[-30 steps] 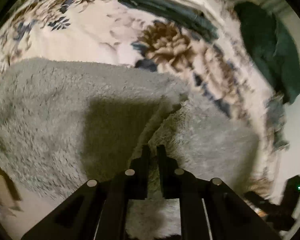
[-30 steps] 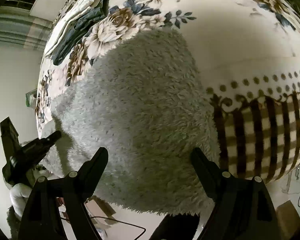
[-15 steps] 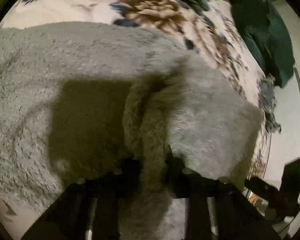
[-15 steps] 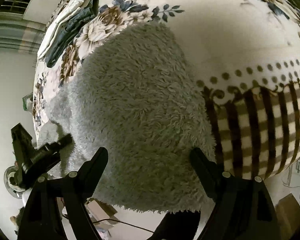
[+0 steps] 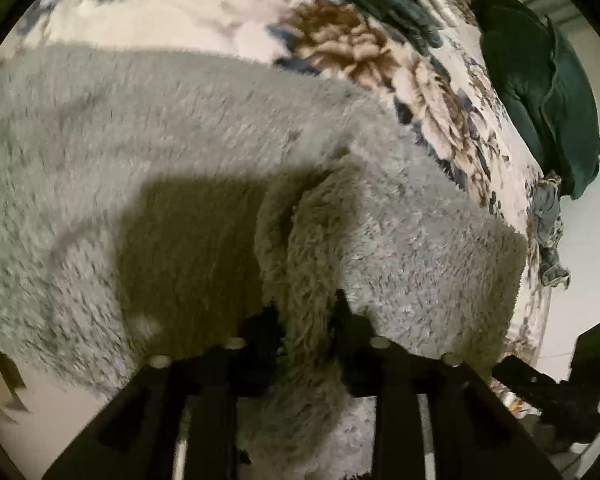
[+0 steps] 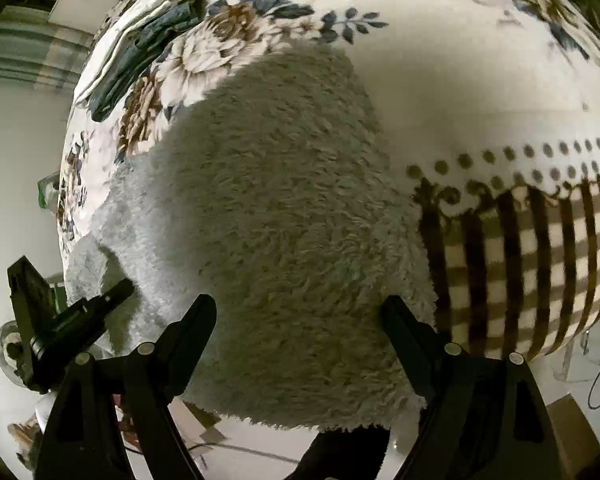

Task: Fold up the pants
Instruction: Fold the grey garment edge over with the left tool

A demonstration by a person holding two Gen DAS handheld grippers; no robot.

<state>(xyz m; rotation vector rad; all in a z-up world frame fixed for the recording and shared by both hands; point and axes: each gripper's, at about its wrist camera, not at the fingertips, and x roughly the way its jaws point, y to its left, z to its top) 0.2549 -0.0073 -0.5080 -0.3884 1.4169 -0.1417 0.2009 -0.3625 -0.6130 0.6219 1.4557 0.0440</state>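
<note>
Fleece pants [image 5: 180, 128], grey and deep-piled, lie spread across the near side of a bed covered by a floral blanket [image 5: 340, 40], their lower edge hanging over the bed's front edge toward the floor. The left hand-held gripper [image 5: 306, 320] is clamped on a raised ridge of the fleece, its two fingers pressed in from either side so that the pile bulges up between them; the right hand-held gripper [image 6: 300, 320] hovers over the part of the pants that overhangs the front edge, its jaws spread wide and nothing between them. In the right wrist view the left hand-held gripper [image 6: 118, 292] shows at the pants' far left end, near the bed's left edge. The fabric looks soft, thick and limp, likely light for its bulk, and it bunches rather than creases, so a fold will probably sit rounded and may spring back unless laid down flat. The long pile seems to give good grip but little bite, so a hold on a doubled edge such as a hem or waistband would be safer than a pinch of loose surface, which could slide free under the garment's own drag. With one end held, the opposite edge by the front of the bed appears the natural place for the second hold. Folded dark clothes [image 6: 152, 40] lie well apart toward the bed's far side, and a dark green garment [image 5: 548, 92] is heaped at the far left corner.
</note>
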